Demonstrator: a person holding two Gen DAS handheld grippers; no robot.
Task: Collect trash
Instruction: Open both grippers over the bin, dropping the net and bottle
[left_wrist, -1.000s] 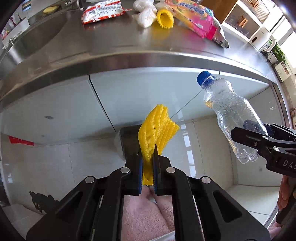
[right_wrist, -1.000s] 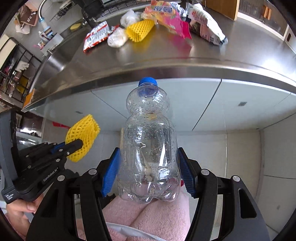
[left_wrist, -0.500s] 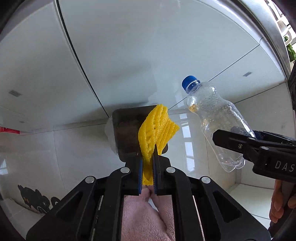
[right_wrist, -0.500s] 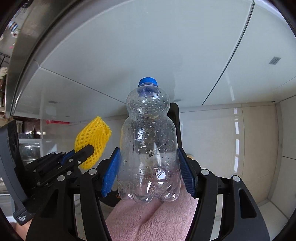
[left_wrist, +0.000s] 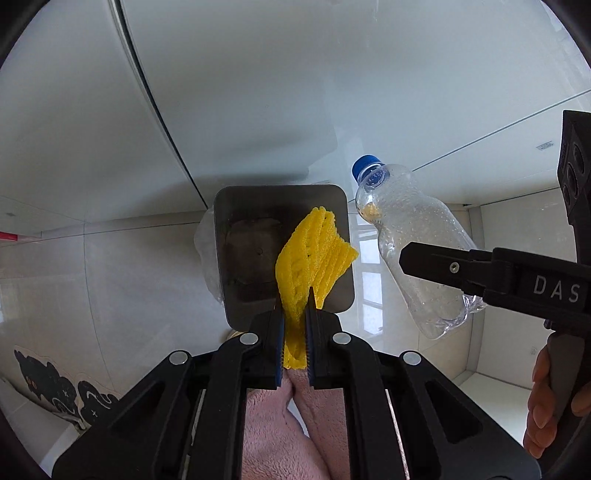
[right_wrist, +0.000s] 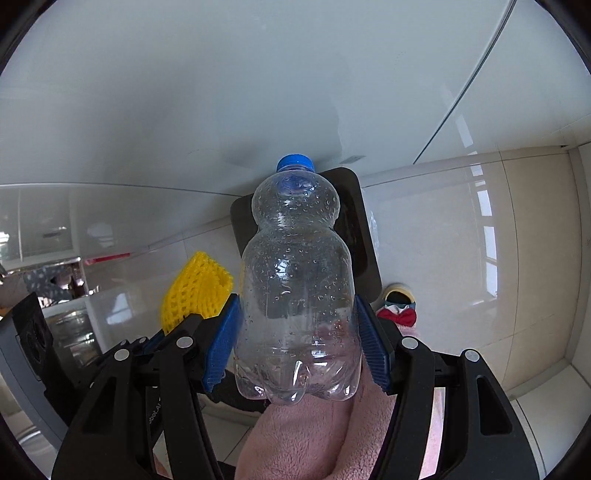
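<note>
My left gripper (left_wrist: 294, 314) is shut on a yellow foam fruit net (left_wrist: 314, 254) and holds it over the open dark trash bin (left_wrist: 251, 254) on the floor. My right gripper (right_wrist: 297, 332) is shut on a clear plastic bottle (right_wrist: 295, 280) with a blue cap (right_wrist: 295, 162), upright between the blue pads. The bottle also shows in the left wrist view (left_wrist: 413, 236), just right of the bin. The net also shows in the right wrist view (right_wrist: 195, 288), left of the bottle. The bin (right_wrist: 364, 236) lies behind the bottle there.
White cabinet doors (left_wrist: 240, 92) rise behind the bin. The floor is glossy beige tile (left_wrist: 110, 280). A clear bin liner (left_wrist: 205, 254) sticks out at the bin's left side. Pink fuzzy slippers (left_wrist: 280, 424) and a slipper with a red bow (right_wrist: 399, 314) stand near the bin.
Both grippers have tilted down from the steel counter toward the floor. The bin has come closer and larger beneath the net and the bottle. Both holds are unchanged.
</note>
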